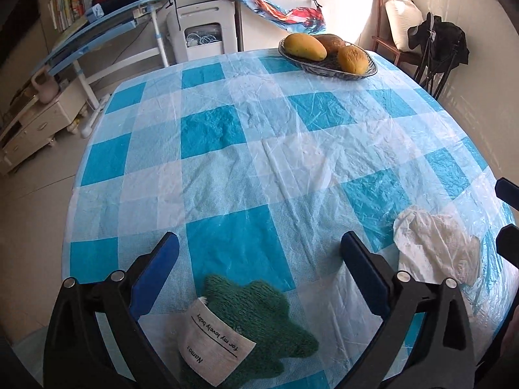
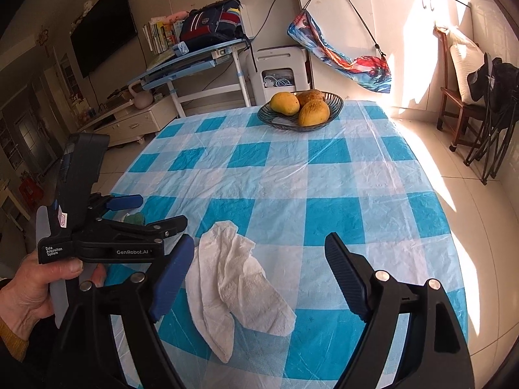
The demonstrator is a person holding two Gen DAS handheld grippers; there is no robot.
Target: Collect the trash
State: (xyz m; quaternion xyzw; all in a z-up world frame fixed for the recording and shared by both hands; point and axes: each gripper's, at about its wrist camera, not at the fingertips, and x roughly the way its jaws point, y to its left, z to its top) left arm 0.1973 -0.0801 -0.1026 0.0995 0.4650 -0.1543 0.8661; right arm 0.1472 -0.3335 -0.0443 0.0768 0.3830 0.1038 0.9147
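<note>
The tissue (image 2: pixel 238 287) is lying crumpled on the worktop (image 2: pixel 331 175), on the blue-and-white checked cover near the front edge. The right claw (image 2: pixel 259 270) is hovering just over it with its fingers spread wide, gripping nothing; the tissue is sitting between the two fingers but closer to the left one, its upper fold almost touching that fingertip, while the right finger is standing well apart from it. The left claw (image 1: pixel 259 261) is also gaping wide and holding nothing, hanging over a green knitted toy (image 1: pixel 256 324) with a cloth label; from that side the tissue (image 1: pixel 436 246) is lying off beyond its right finger, outside the gap. A hand (image 2: pixel 35 291) is gripping the left tool's handle at the near left corner of the worktop. At the far end, well apart from both claws, a bowl (image 2: pixel 335 103) of mangoes (image 2: pixel 313 111) is sitting in sunlight.
</note>
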